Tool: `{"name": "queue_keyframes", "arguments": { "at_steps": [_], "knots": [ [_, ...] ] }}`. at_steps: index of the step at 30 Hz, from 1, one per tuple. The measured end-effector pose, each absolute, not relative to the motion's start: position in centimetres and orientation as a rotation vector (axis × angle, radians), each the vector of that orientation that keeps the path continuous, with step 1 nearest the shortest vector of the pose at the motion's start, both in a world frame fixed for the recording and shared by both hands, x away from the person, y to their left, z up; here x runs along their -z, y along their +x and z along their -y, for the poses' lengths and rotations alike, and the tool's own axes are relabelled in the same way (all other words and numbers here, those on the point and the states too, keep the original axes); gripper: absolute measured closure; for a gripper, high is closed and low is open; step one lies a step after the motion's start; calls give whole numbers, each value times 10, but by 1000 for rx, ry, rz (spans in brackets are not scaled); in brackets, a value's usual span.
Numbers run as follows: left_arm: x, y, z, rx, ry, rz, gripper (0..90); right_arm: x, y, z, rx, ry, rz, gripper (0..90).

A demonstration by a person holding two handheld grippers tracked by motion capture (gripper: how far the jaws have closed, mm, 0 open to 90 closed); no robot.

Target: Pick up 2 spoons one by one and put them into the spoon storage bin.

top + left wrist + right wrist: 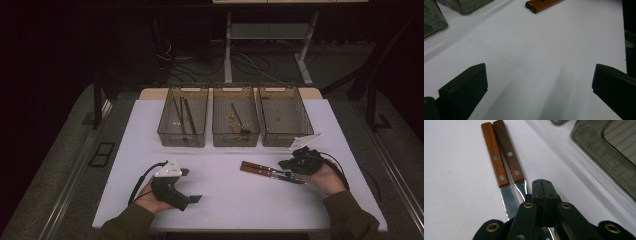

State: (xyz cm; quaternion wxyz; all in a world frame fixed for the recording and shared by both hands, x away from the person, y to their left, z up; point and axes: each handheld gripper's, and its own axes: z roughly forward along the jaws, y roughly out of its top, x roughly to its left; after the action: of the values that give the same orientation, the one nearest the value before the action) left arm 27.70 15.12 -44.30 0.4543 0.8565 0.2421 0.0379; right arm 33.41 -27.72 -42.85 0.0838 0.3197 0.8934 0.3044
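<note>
Two wooden-handled utensils (260,170) lie side by side on the white table (225,200), metal ends toward my right gripper (290,174). In the right gripper view the lighter handle (495,157) and the darker handle (509,152) run up and left. There my right gripper (542,182) is shut, its tips pressed together right over the darker one's metal neck; whether the metal is pinched is hidden. My left gripper (192,185) rests open on the table at the front left. Its own view has the jaws of the left gripper (539,87) wide apart over bare table, with the handle ends (541,5) far off.
Three clear grey bins stand in a row at the back: the left bin (182,140) holds long dark utensils, the middle bin (235,141) holds one, and the right bin (282,141) looks bare. The right bin's corner (604,157) is close beside my right gripper.
</note>
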Motion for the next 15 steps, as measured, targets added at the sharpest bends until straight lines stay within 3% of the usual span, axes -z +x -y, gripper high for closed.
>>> {"name": "queue_keyframes", "arguments": {
  "at_steps": [15],
  "knots": [
    [443, 277, -150, -88, 2122, -592, 0, 437, 337, 276, -810, 927, -2693, 900]
  ]
}}
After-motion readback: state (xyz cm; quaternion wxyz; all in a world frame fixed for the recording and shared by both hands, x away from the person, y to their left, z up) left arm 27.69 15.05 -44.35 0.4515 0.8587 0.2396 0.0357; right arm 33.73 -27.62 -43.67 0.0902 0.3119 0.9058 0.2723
